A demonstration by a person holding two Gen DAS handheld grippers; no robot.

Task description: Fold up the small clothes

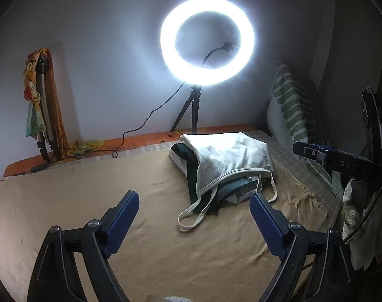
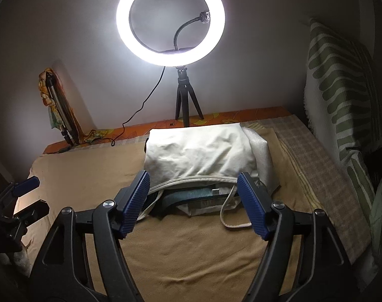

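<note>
A pile of small clothes lies on the tan blanket (image 1: 90,188). A white strappy top (image 1: 228,156) lies on top of dark green garments (image 1: 191,161); its loose straps (image 1: 191,216) trail toward me. My left gripper (image 1: 193,201) is open and empty, low over the blanket, left of and short of the pile. My right gripper (image 2: 193,183) is open and empty, its blue fingers on either side of the near edge of the white top (image 2: 198,151) and a teal garment (image 2: 188,193) beneath. The right gripper also shows at the right edge of the left wrist view (image 1: 314,151).
A lit ring light (image 1: 207,40) on a black tripod (image 2: 184,100) stands behind the pile, its cable (image 1: 140,123) running left. A folded tripod (image 1: 43,105) draped in cloth leans against the wall. A green-patterned pillow (image 2: 342,95) stands at the right.
</note>
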